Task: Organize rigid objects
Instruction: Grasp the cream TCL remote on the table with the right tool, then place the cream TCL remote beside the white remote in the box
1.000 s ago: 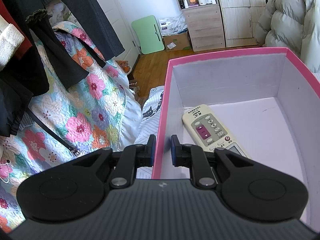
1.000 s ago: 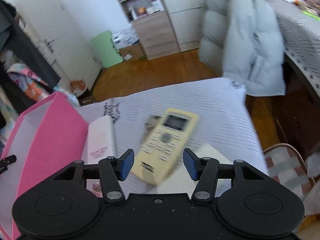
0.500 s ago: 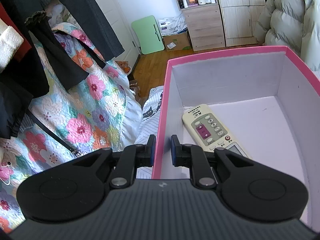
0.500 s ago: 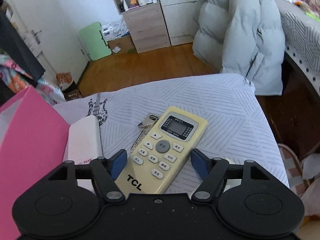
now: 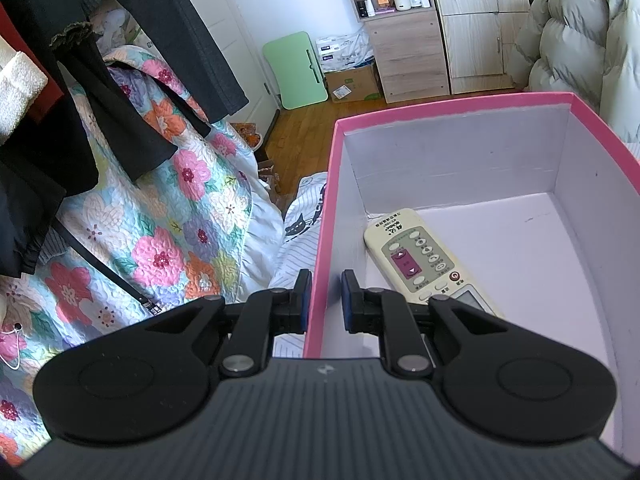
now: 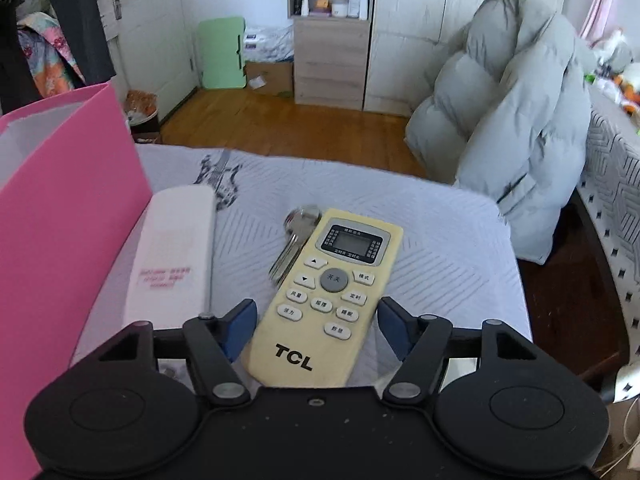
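My left gripper [image 5: 325, 300] is shut on the left wall of the pink box [image 5: 440, 104], one finger outside and one inside. A white remote [image 5: 420, 256] lies on the box floor just beyond the inner finger. In the right wrist view a yellow TCL remote [image 6: 328, 292] lies face up on the grey striped bedcover, its near half between the jaws of my right gripper [image 6: 316, 328]. Those jaws are closing, with a small gap still showing on each side of the remote. A bunch of keys [image 6: 298, 236] sticks out from under the remote's far left edge.
A white wrapped pack [image 6: 172, 256] lies between the pink box [image 6: 72, 200] and the yellow remote. A grey puffer jacket [image 6: 508, 120] hangs at the right past the bed's edge. On the left are a floral quilt [image 5: 160, 220] and hanging dark clothes [image 5: 80, 80].
My right gripper has come forward over the yellow remote and rolled level, so the remote now lies between its jaws. The left gripper and the box have not moved.
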Demonstrator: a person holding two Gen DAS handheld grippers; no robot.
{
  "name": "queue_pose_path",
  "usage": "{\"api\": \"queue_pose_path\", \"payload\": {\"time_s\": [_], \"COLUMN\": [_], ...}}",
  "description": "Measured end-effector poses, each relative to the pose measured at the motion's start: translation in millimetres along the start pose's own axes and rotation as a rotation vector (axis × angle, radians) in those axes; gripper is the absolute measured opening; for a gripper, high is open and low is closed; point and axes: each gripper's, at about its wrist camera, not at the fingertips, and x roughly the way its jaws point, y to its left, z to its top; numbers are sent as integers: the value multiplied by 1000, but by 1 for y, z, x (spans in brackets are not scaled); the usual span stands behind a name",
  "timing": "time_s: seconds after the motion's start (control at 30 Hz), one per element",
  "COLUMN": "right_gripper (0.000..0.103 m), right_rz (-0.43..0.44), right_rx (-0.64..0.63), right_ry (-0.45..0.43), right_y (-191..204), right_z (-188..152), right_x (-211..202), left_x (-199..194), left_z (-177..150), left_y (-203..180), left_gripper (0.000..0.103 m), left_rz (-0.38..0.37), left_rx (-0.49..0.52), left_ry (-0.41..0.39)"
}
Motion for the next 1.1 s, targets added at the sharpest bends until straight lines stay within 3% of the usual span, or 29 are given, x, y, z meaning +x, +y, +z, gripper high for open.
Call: {"api": "queue_pose_path", "payload": {"time_s": [0.17,0.23,0.3,0.33,0.4,0.87,1.1], "right_gripper": [71,80,78,69,67,66,66], "right_rz": [20,1,-24,-22,-12,53,159], "right_rx": [72,103,64,72,85,103,98], "right_ry": [58,70,39,23,-4,-211,-264], "right_y": [-9,-8,-1,-1,-4,-1,11], "right_z": [9,13,13,12,8,5,6], "right_x": [7,14,19,19,15,-44,-79], "left_x": [0,0,0,0,0,-1,-1], "left_z": [0,0,0,0,0,0,0], "left_y": [0,0,0,0,0,-1,-1], "left_gripper": [14,14,14,14,14,14,14], "left_rz": [2,-1,1,3,1,0,1], "left_rx": [3,-1,1,4,2,2,2], "left_ry": [0,0,0,0,0,-1,-1]}}
